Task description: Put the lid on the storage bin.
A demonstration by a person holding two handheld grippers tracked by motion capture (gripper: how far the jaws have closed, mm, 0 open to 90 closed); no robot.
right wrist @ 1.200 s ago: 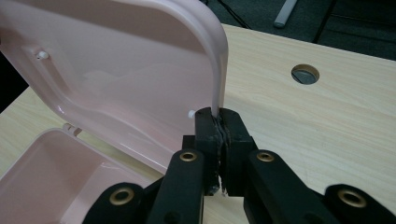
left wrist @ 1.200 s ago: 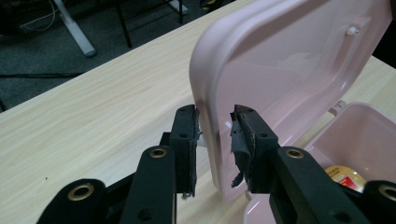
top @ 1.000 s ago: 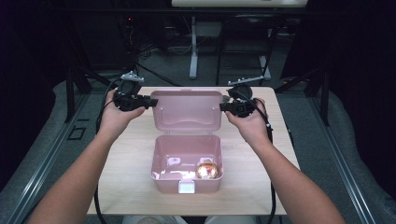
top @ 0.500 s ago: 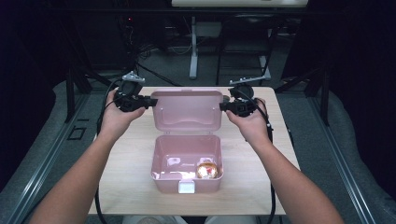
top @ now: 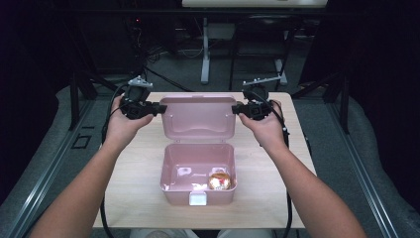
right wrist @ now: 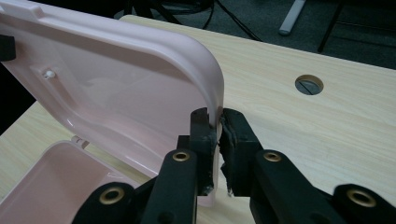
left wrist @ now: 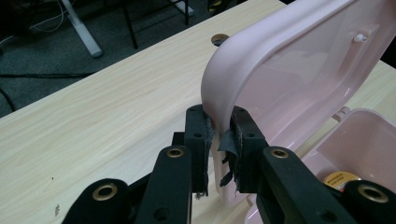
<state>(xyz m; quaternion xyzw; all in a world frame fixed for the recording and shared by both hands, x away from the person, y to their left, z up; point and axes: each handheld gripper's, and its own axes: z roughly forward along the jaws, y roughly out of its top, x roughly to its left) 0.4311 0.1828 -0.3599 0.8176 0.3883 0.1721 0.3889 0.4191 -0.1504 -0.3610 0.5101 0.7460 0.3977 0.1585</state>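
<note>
A pink plastic box (top: 198, 171) stands open on the wooden table, its lid (top: 198, 116) tilted up and back. Inside at the front right lies a shiny gold round thing (top: 219, 181), whose gold top (left wrist: 341, 179) shows in the left gripper view. My left gripper (top: 159, 108) has just been closing its jaws and is shut on the lid's left edge (left wrist: 219, 93), the rim between its pads (left wrist: 222, 121). My right gripper (top: 235, 110) is shut on the lid's right edge (right wrist: 212, 79), pads (right wrist: 218, 122) pressing the rim.
The table (top: 138, 193) has a round cable hole (right wrist: 309, 84) beyond the lid, which also shows as a hole (left wrist: 219, 38) in the left gripper view. Behind the table stand desk legs (top: 204, 49) and cables on a grey floor. Dark rails run along both sides.
</note>
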